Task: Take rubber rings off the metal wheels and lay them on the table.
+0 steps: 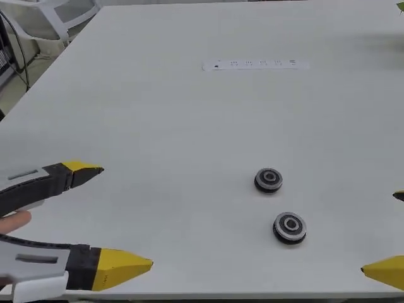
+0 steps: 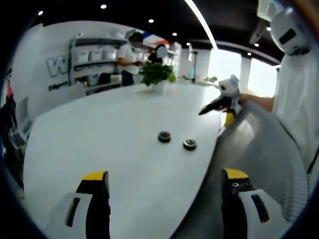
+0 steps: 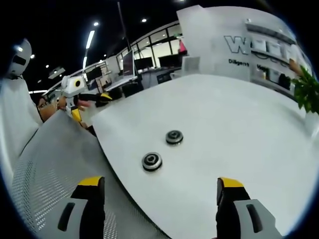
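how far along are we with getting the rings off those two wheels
Done: nothing yet. The far wheel and near wheel lie on the table with dark rubber rings on their rims. In hand: nothing; the left gripper and right gripper have open jaws, apart from the wheels. Left: pull off both rings and lay them down.

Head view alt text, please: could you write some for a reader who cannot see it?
Two metal wheels wearing dark rubber rings lie apart on a white table. The open left tool sits lower left; yellow tips of the right tool show at right.
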The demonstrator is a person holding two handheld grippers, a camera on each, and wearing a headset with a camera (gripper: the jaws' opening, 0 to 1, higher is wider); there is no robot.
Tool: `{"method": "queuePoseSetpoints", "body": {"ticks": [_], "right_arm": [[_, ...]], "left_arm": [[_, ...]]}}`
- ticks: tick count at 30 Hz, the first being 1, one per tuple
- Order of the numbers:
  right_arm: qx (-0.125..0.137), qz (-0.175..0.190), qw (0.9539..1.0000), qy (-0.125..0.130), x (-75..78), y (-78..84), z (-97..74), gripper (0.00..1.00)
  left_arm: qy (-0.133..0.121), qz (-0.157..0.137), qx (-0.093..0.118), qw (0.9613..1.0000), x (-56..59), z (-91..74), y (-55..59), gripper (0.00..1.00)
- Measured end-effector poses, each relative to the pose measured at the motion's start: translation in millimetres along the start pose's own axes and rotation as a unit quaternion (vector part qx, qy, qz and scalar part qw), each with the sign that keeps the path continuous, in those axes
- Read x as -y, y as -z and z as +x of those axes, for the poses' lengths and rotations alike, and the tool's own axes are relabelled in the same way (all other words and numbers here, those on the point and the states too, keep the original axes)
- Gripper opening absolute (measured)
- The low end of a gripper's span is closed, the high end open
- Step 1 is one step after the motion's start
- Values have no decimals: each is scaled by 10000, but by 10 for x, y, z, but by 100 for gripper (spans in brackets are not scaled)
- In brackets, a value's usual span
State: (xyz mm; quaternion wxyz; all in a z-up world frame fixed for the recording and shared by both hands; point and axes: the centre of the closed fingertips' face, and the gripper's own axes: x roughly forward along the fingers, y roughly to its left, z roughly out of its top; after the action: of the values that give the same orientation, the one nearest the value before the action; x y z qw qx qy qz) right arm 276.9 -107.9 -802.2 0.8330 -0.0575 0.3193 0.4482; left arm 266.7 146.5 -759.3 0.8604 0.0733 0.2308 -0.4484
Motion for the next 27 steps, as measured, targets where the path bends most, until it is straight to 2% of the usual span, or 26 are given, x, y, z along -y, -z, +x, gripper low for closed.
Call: {"method": "queuePoseSetpoints", "body": {"ticks": [7, 12, 15, 19, 21, 24, 27], "right_arm": [[-223, -251, 9993, -177, -28, 1, 32, 91], [-270, -394, 9985, -269, -42, -37, 44, 89], [-307, -476, 9979, -306, -48, -56, 58, 88], [-299, -607, 9969, -390, -75, -91, 85, 84], [-297, -644, 9966, -420, -78, -99, 101, 82], [-278, -732, 9959, -463, -76, -123, 137, 79], [-231, -783, 9955, -491, -77, -152, 166, 75]], "left_arm": [[268, 301, -70, 9992, 48, 107, -81, 93], [386, 489, 4, 9981, 83, 228, -185, 93], [592, 657, 84, 9961, 179, 296, -241, 92], [789, 925, -54, 9926, 254, 391, -245, 91], [819, 1008, -31, 9915, 267, 426, -277, 90], [921, 1041, 149, 9902, 309, 508, -377, 89], [1087, 1162, 269, 9869, 369, 594, -465, 85]]}}
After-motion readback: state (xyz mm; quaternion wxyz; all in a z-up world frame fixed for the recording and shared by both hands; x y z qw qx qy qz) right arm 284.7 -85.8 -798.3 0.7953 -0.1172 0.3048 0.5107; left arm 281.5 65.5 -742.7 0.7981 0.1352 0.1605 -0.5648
